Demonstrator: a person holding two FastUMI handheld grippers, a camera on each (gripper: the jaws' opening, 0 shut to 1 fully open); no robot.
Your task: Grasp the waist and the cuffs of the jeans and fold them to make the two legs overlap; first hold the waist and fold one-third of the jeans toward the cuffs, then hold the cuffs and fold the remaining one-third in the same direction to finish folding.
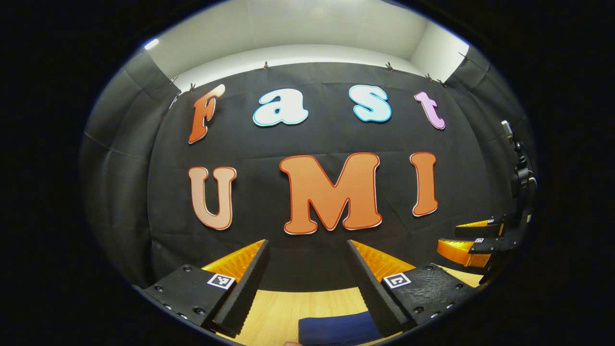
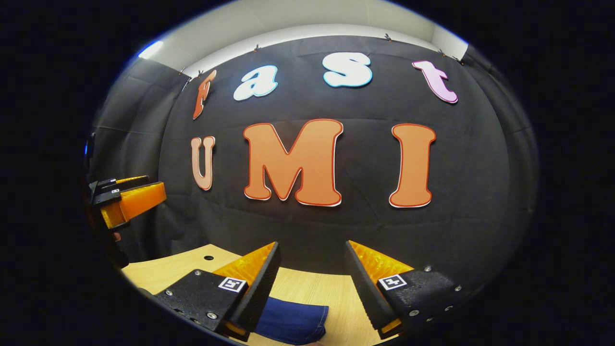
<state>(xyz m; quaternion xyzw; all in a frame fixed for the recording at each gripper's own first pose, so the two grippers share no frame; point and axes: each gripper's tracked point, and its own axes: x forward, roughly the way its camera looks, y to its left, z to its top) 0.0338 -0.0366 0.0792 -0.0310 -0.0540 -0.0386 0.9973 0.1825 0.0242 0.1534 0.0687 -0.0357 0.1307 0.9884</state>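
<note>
The dark blue jeans (image 1: 336, 329) lie on the wooden table (image 1: 283, 312), with just an edge of them below my left gripper (image 1: 307, 250), which hangs open above the table, nothing between its fingers. In the right gripper view a rounded end of the jeans (image 2: 293, 322) lies low on the table (image 2: 182, 269), beneath my right gripper (image 2: 311, 252), also open and holding nothing. Each gripper appears in the other's view: the right gripper (image 1: 473, 240) at the far right, the left gripper (image 2: 127, 197) at the far left, both raised off the table.
The black cloth wall (image 1: 307, 144) stands close behind the table's far edge. A small hole (image 2: 208, 258) marks the tabletop at the left in the right gripper view. A white wall (image 1: 307, 33) rises above the cloth.
</note>
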